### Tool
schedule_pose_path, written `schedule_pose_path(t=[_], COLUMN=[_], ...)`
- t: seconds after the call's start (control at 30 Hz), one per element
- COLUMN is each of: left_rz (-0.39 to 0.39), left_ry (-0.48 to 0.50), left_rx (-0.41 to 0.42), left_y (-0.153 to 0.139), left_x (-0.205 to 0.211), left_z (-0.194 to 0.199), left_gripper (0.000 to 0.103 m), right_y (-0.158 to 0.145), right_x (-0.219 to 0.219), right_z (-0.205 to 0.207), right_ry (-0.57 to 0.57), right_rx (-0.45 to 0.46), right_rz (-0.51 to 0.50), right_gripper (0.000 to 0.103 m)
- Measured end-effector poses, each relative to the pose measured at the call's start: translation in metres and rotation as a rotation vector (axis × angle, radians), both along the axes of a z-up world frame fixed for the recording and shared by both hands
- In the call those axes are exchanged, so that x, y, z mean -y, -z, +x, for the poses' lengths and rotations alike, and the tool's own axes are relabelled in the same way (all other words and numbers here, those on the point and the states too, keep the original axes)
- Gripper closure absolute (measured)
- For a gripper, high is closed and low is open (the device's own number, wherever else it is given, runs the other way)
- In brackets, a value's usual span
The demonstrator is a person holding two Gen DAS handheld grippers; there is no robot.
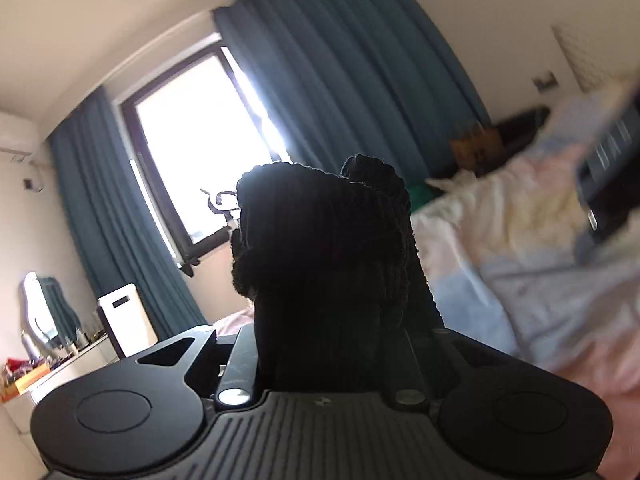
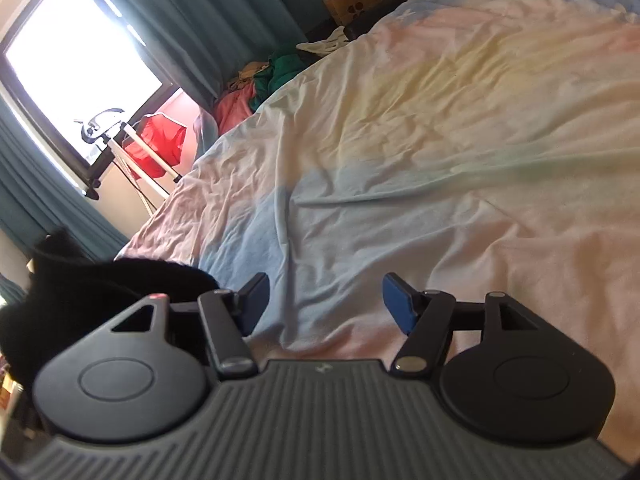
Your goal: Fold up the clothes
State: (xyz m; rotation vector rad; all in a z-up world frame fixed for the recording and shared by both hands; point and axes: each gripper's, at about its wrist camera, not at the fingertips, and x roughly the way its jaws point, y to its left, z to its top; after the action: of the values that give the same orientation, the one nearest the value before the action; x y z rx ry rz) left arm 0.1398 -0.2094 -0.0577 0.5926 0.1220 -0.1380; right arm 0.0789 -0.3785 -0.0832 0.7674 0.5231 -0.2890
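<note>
— Where's the garment?

— A black ribbed knit garment [image 1: 324, 248] is bunched up between the fingers of my left gripper [image 1: 326, 332], which is clamped on it and holds it above the bed, dark against the window [image 1: 192, 152]. In the right wrist view it [image 2: 80, 296] shows at the near left edge of the bed.

— And your other tool?

— My right gripper [image 2: 325, 300] is spread wide with nothing between its blue pads [image 2: 396, 304], over the pastel sheet [image 2: 440, 160].

— Any containers?

— A brown paper bag [image 2: 352, 0] stands past the bed's far edge by the teal curtain [image 1: 352, 80]; I cannot tell what is in it.
</note>
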Motion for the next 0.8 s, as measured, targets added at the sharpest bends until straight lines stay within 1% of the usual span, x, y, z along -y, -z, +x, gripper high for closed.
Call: schedule_pose_path(t=[0.03,0.1,0.13,0.17,0.2,0.23,0.27,0.3,0.37,0.4,0.43,0.5,0.57,0.6,0.63,0.67,0.73,0.8], left_rz=[0.035,0.099,0.11,0.123,0.146,0.17,0.193,0.219,0.282,0.301,0.311,0.314,0.311,0.293,0.258,0.199,0.028,-0.181], left_ry=[0.019,0.054,0.064,0.075,0.088,0.101,0.114,0.126,0.136,0.142,0.149,0.14,0.096,0.065,0.021,-0.041,-0.172,-0.274], left_rx=[0.014,0.034,0.019,0.0,-0.032,-0.063,-0.095,-0.125,-0.168,-0.186,-0.205,-0.223,-0.246,-0.25,-0.26,-0.286,-0.352,-0.406], left_y=[0.009,0.025,0.024,0.023,0.022,0.021,0.019,0.018,0.017,0.014,0.012,0.01,0.011,0.014,0.014,0.013,0.002,-0.01], left_x=[0.001,0.003,0.001,-0.001,-0.005,-0.009,-0.013,-0.017,-0.028,-0.039,-0.05,-0.075,-0.101,-0.12,-0.144,-0.162,-0.195,-0.231], left_z=[-0.002,-0.006,-0.003,-0.001,0.002,0.006,0.009,0.011,0.013,0.012,0.01,0.007,0.007,0.008,0.012,0.021,0.045,0.072], left_gripper=[0.078,0.068,0.065,0.049,0.025,0.014,0.006,0.003,0.003,0.003,0.003,0.002,0.002,0.002,0.002,0.002,0.002,0.001], right_y=[0.002,0.007,0.009,0.01,0.011,0.012,0.013,0.013,0.014,0.015,0.017,0.024,0.03,0.03,0.027,0.023,0.013,0.006], right_x=[0.004,0.009,0.01,0.01,0.01,0.01,0.009,0.008,0.007,0.006,0.005,0.004,0.001,-0.002,-0.005,-0.009,-0.016,-0.021], right_z=[-0.001,-0.001,0.0,0.001,0.002,0.003,0.004,0.005,0.006,0.007,0.009,0.015,0.019,0.019,0.018,0.017,0.013,0.007], right_ry=[0.001,-0.009,-0.019,-0.033,-0.05,-0.069,-0.085,-0.102,-0.134,-0.146,-0.153,-0.158,-0.172,-0.186,-0.2,-0.212,-0.225,-0.227], right_rx=[0.01,0.038,0.054,0.073,0.095,0.117,0.136,0.155,0.189,0.199,0.197,0.161,0.125,0.133,0.142,0.148,0.152,0.15], right_rz=[0.029,0.102,0.138,0.175,0.214,0.252,0.284,0.316,0.371,0.381,0.393,0.427,0.478,0.494,0.497,0.487,0.454,0.431], right_gripper=[0.037,0.037,0.037,0.037,0.037,0.037,0.036,0.036,0.036,0.036,0.036,0.032,0.032,0.032,0.032,0.032,0.032,0.031])
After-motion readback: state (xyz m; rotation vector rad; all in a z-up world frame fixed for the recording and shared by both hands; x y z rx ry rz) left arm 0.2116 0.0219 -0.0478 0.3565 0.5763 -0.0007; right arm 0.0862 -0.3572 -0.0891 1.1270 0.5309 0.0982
